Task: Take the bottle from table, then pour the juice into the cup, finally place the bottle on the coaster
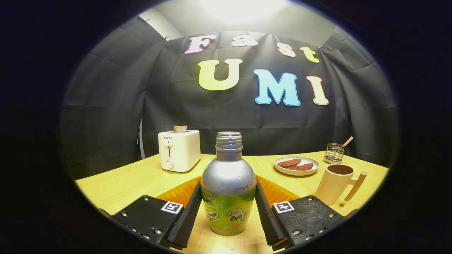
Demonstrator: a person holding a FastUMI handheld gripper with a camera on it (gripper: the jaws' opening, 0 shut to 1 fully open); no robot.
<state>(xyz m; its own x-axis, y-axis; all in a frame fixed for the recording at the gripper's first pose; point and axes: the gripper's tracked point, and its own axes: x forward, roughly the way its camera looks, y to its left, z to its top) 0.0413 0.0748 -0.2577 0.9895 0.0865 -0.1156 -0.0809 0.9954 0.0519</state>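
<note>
Table (123, 183): a pale wooden top is seen under the claw and stretching beyond it; the bottle is stood upright on it.
Toaster (179, 150): set well beyond the left finger, with a slice of bread raised in its slot.
Coaster (183, 192): an orange mat is seen just behind the bottle, beyond both fingers; it is judged to be the final resting place.
Bottle (229, 187): held upright between the two fingers, close in. A smooth metal body, a printed sleeve round the lower half and a bare threaded neck are shown. It is judged stiff, slippery on the metal shoulder and moderately heavy if full; with no cap in place, spilling is risked by any early tilt.
Hold: best taken on the sleeved lower body, where the walls are straight and widest.
Claw (229, 215): the fingers are set narrowly either side of the bottle, apparently touching its sleeve; whether both are pressing cannot be told.
Cup (335, 183): a handled mug is stood beyond the right finger, dark inside.
Plate (296, 165): placed farther off beyond the cup, with brown food on it.
Wire holder (333, 152): the smallest item, farthest back beyond the plate.
</note>
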